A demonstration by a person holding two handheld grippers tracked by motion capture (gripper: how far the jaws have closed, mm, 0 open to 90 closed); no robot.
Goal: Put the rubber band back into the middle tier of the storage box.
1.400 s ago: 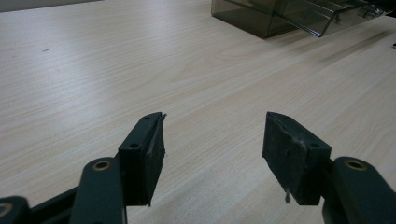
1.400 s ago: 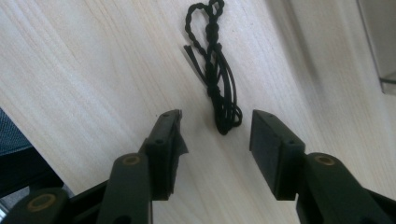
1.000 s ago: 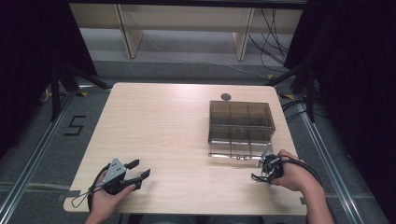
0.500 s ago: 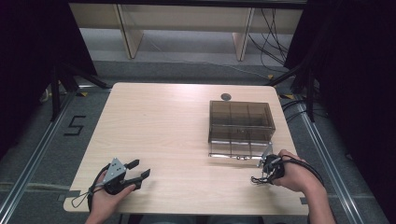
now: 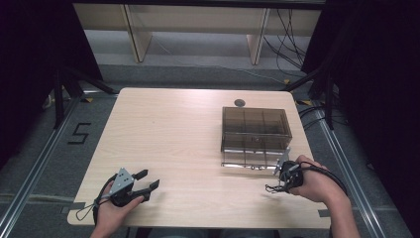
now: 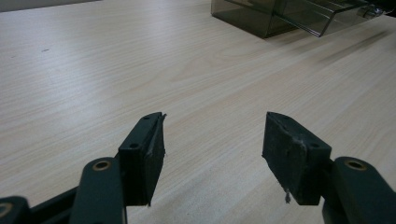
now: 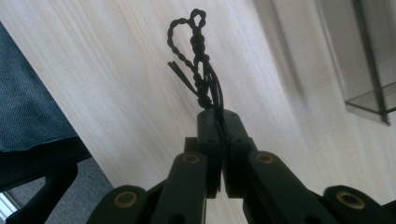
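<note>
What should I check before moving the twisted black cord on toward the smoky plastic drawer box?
1. Right gripper clamped on the twisted black cord bundle: ok, jaws shut on its strands.
2. Cord clear of the light wooden table: ok, its loops hang free beyond the jaws.
3. Drawer of the smoky transparent plastic box pulled out: ok, the tray juts toward the person.
4. Free compartment in the tray: cannot tell.
5. Left gripper out of the way: ok, open, empty, far from the box.
</note>
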